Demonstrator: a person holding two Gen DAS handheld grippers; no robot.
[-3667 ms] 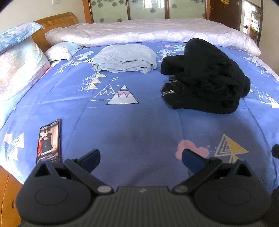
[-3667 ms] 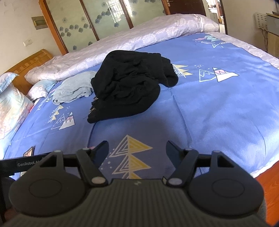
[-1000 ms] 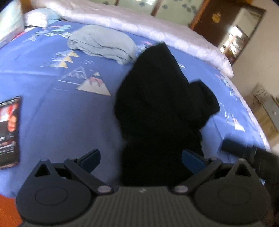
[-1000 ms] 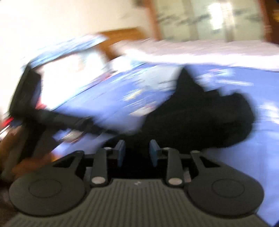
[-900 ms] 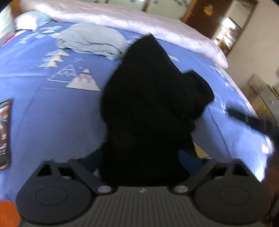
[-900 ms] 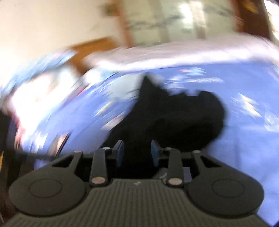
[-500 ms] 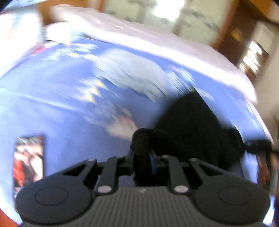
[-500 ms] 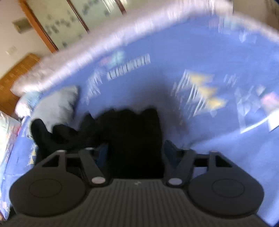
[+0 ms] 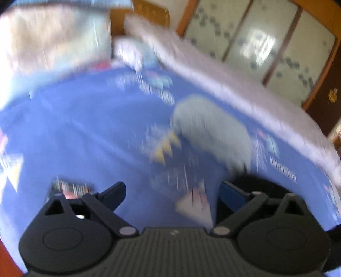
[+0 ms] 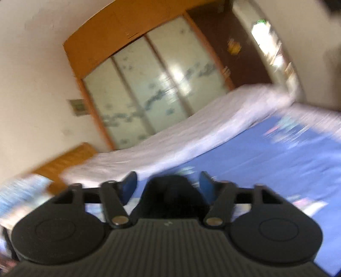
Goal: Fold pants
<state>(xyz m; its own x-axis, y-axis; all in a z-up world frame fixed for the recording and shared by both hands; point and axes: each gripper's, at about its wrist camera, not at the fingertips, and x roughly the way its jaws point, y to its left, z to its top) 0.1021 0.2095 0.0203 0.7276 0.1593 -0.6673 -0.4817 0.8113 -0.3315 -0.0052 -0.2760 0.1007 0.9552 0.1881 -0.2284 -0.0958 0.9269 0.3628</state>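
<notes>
The black pants (image 9: 262, 187) lie on the blue bed sheet (image 9: 96, 136), showing just past my left gripper's right finger in the blurred left wrist view. My left gripper (image 9: 171, 191) is open and empty above the sheet. In the right wrist view a dark mass of the black pants (image 10: 170, 194) sits between the fingers of my right gripper (image 10: 168, 184), whose jaws stand apart; the view is tilted up toward the wardrobe.
A folded grey garment (image 9: 211, 132) lies ahead of the left gripper. A phone (image 9: 70, 188) lies on the sheet at the left. Pillows (image 9: 53, 36) and a wooden headboard (image 9: 147, 15) are far left. A white quilt (image 10: 170, 144) lies along the far side below a glass-door wardrobe (image 10: 155, 81).
My left gripper was shut on the black pants and is now open, swung left toward the pillows. My right gripper has tilted upward, jaws still apart. Both views are motion-blurred.
</notes>
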